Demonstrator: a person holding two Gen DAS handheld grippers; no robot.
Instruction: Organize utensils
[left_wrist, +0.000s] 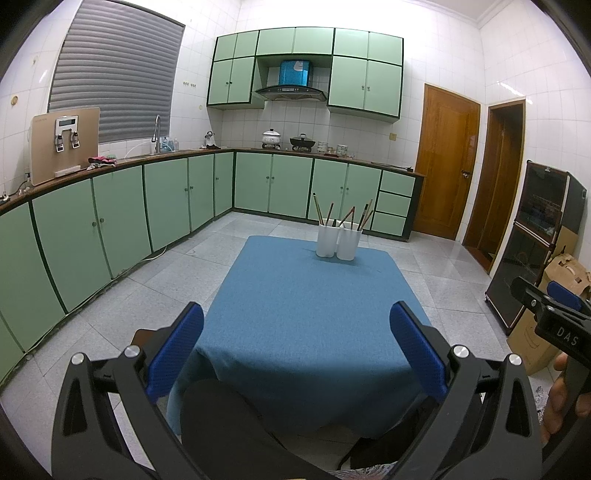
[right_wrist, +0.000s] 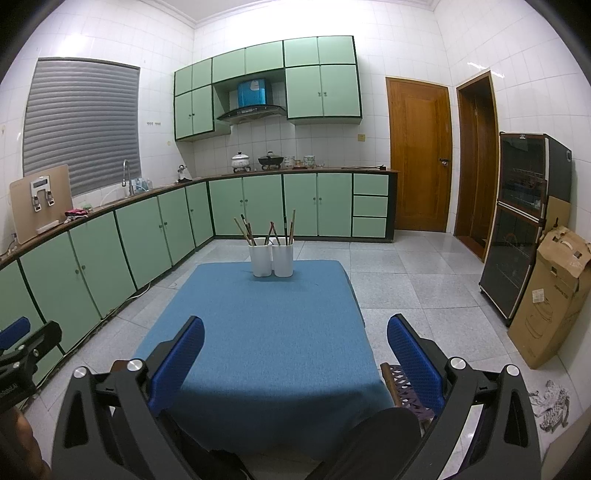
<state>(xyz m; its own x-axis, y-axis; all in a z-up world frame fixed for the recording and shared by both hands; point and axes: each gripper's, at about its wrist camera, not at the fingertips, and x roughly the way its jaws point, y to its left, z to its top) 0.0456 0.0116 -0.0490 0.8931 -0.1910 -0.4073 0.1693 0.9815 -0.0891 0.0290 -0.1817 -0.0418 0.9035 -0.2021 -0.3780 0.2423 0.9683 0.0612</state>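
Two white holders (left_wrist: 338, 240) stand side by side at the far edge of a blue-clothed table (left_wrist: 306, 314). Several wooden utensils (left_wrist: 345, 214) stick up out of them. The holders (right_wrist: 272, 260) and the utensils (right_wrist: 269, 230) also show in the right wrist view, on the same table (right_wrist: 258, 332). My left gripper (left_wrist: 295, 350) is open and empty, held above the table's near edge. My right gripper (right_wrist: 295, 354) is open and empty, also over the near edge. The right gripper shows at the right edge of the left wrist view (left_wrist: 550, 310).
Green cabinets (left_wrist: 110, 221) line the left and back walls. A dark glass cabinet (right_wrist: 517, 229) and a cardboard box (right_wrist: 550, 299) stand on the right. A wooden stool (right_wrist: 406, 387) is by the table's near right corner. Grey tiled floor surrounds the table.
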